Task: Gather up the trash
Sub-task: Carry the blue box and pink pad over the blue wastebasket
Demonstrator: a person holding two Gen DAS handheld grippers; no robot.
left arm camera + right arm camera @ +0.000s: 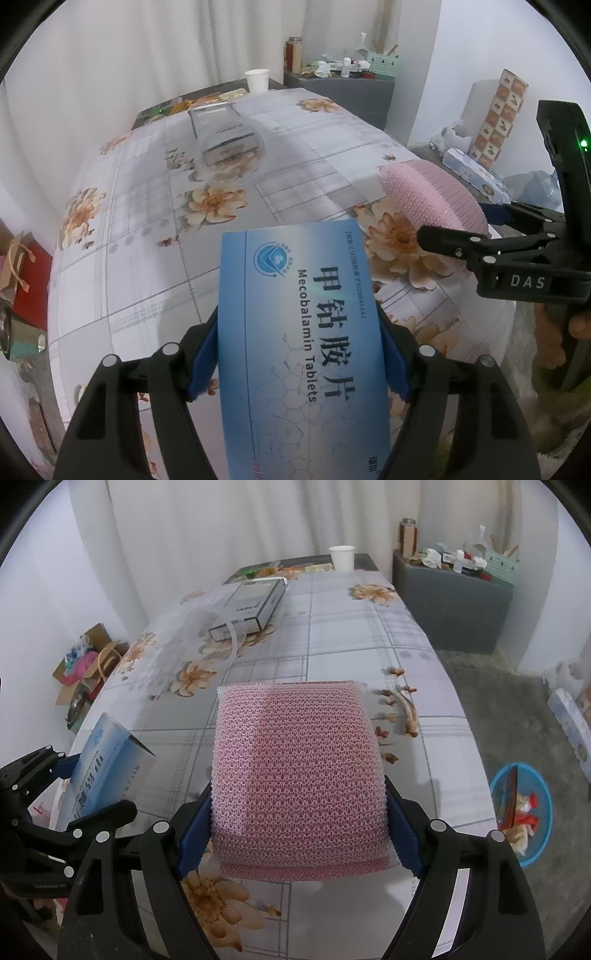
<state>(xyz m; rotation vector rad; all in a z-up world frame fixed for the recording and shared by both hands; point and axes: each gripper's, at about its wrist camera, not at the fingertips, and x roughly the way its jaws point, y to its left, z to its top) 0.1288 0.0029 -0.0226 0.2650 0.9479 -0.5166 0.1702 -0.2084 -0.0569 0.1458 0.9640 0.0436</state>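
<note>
A blue medicine box (295,332) marked "Mecobalamin Tablets" is clamped between the blue pads of my left gripper (299,354) and held above the floral tablecloth (147,229). The box (107,764) and the left gripper also show at the left edge of the right wrist view. My right gripper (299,834) is shut on a pink foam-net sleeve (295,771), squeezed by both pads. From the left wrist view the pink sleeve (428,195) and the right gripper (454,240) appear at the right, with a hand on its handle.
A grey carton (251,605) with a clear plastic bag (192,635) lies farther up the table, and a white paper cup (342,557) stands at its far end. A blue trash basket (524,816) with litter sits on the floor to the right. A cluttered grey cabinet (454,602) stands behind.
</note>
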